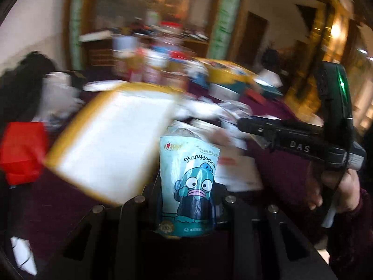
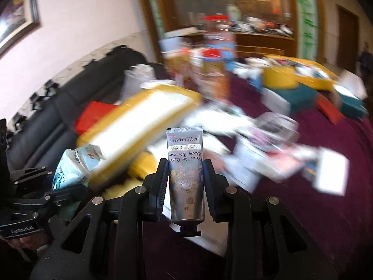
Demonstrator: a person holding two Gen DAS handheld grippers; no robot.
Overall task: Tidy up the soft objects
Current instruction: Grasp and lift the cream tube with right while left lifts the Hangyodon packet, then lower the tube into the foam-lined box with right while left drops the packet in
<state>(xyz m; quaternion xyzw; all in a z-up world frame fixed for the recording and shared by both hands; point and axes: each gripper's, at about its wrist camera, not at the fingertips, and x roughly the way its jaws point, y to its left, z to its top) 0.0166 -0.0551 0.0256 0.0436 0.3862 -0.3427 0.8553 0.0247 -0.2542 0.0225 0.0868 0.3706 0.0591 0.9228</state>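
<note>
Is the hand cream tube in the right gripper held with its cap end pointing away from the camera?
No: the hand cream tube sits in the right gripper with its black cap toward the camera and its crimped end pointing away.

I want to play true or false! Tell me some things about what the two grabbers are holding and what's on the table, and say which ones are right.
1. The left gripper holds a blue tissue pack with a cartoon fish on it. True.
2. The right gripper holds nothing. False: its jaws are shut on a hand cream tube.
3. The tube's cap points away from the camera. False: the black cap is at the near end, toward the camera, and the crimped end points away.
4. The tablecloth is dark red-purple. True.
5. A yellow-edged box with a white inside lies on the table. True.
6. The tissue pack is red. False: it is light blue.
</note>
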